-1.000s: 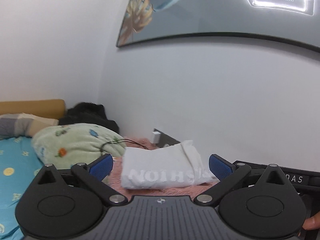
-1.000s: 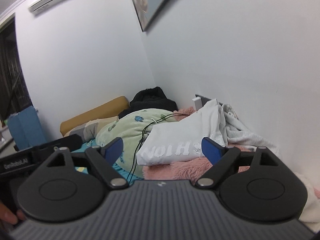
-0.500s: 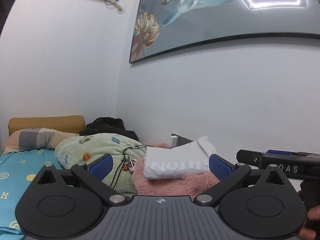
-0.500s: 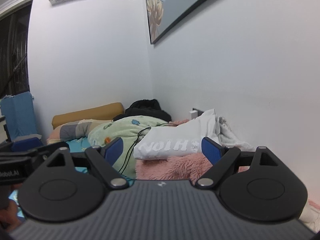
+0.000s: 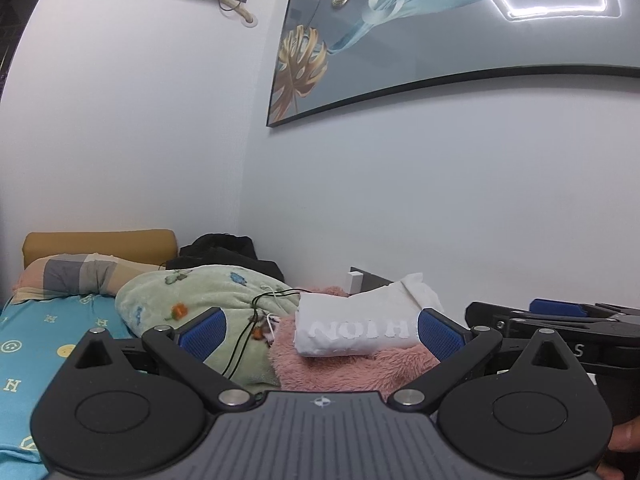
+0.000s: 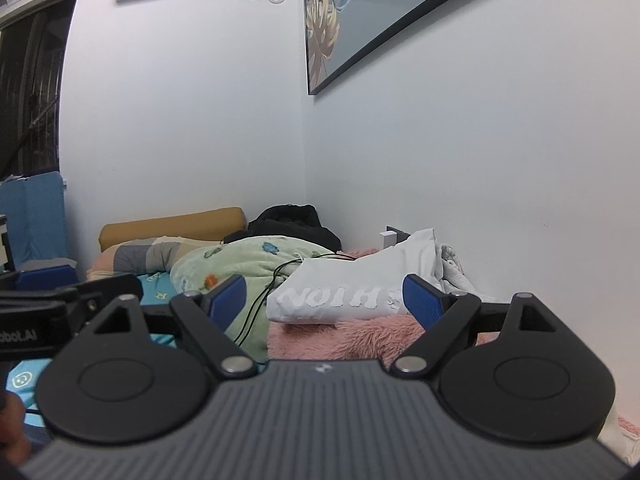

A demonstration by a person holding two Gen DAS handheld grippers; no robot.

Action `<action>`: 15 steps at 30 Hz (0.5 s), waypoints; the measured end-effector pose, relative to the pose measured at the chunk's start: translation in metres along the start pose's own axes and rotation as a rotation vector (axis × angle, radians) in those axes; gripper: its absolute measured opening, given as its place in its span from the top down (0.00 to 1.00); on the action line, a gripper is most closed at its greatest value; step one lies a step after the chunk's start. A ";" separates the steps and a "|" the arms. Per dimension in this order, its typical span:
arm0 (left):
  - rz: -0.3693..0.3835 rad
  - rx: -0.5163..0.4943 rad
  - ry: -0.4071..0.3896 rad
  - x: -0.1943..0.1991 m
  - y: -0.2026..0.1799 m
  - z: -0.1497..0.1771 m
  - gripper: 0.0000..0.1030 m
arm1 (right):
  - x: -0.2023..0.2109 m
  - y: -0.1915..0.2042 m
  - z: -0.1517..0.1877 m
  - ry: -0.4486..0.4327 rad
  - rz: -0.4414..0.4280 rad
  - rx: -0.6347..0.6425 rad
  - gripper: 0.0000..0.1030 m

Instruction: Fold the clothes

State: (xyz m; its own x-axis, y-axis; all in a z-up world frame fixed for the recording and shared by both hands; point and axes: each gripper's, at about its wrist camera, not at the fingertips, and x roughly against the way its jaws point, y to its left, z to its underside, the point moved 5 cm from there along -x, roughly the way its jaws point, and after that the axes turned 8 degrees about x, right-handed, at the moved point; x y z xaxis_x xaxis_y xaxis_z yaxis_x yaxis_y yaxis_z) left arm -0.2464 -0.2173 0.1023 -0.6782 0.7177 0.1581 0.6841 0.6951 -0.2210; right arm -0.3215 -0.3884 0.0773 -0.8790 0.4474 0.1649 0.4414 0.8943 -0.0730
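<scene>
A folded white garment [image 5: 356, 330] with raised white lettering lies on a pink fluffy blanket [image 5: 352, 368] by the wall. It shows in the right wrist view too, as the same white garment [image 6: 340, 292] on the pink blanket [image 6: 360, 338]. My left gripper [image 5: 320, 332] is open and empty, held back from the garment. My right gripper [image 6: 324, 300] is also open and empty, a short way before it. The right gripper's body [image 5: 560, 320] shows at the right edge of the left wrist view.
A green patterned quilt [image 5: 192, 296] with a black cable [image 5: 248, 332] lies left of the garment. A blue sheet [image 5: 28, 344], a striped pillow [image 5: 76, 272] and black clothing [image 5: 224, 248] lie beyond. A crumpled pale cloth [image 6: 452, 268] sits against the wall.
Both grippers have drawn back and tilted up from the folded garment, which looks smaller and farther; more wall, the picture and the air conditioner have come into view.
</scene>
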 end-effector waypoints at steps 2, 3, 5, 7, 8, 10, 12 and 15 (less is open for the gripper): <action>-0.009 0.005 -0.001 0.000 0.002 0.000 0.00 | 0.001 0.000 0.000 0.001 -0.002 -0.004 0.16; -0.012 0.007 -0.002 0.001 0.003 -0.001 0.00 | 0.000 0.000 0.000 0.003 -0.003 -0.005 0.16; -0.014 0.008 -0.005 0.002 0.004 -0.002 0.00 | -0.001 0.001 0.000 0.007 -0.004 -0.007 0.16; -0.014 0.007 -0.007 0.002 0.004 -0.002 0.00 | -0.001 0.000 -0.001 0.007 -0.003 -0.009 0.16; -0.014 0.007 -0.008 0.003 0.005 -0.002 0.00 | -0.001 0.000 -0.001 0.008 -0.005 -0.011 0.16; -0.015 0.006 -0.008 0.003 0.004 -0.002 0.00 | -0.002 0.000 0.000 0.010 -0.004 -0.014 0.16; -0.015 0.002 -0.008 0.003 0.004 -0.001 0.00 | -0.003 0.000 0.000 0.012 0.000 -0.008 0.16; -0.014 -0.002 -0.006 0.003 0.004 0.000 0.00 | -0.005 0.000 0.000 0.017 0.004 -0.002 0.16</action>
State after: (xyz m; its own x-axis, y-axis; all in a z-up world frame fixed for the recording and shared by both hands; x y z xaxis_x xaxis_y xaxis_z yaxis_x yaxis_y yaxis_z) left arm -0.2454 -0.2128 0.1021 -0.6889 0.7080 0.1554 0.6755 0.7049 -0.2165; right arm -0.3173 -0.3902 0.0770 -0.8740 0.4510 0.1812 0.4456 0.8924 -0.0714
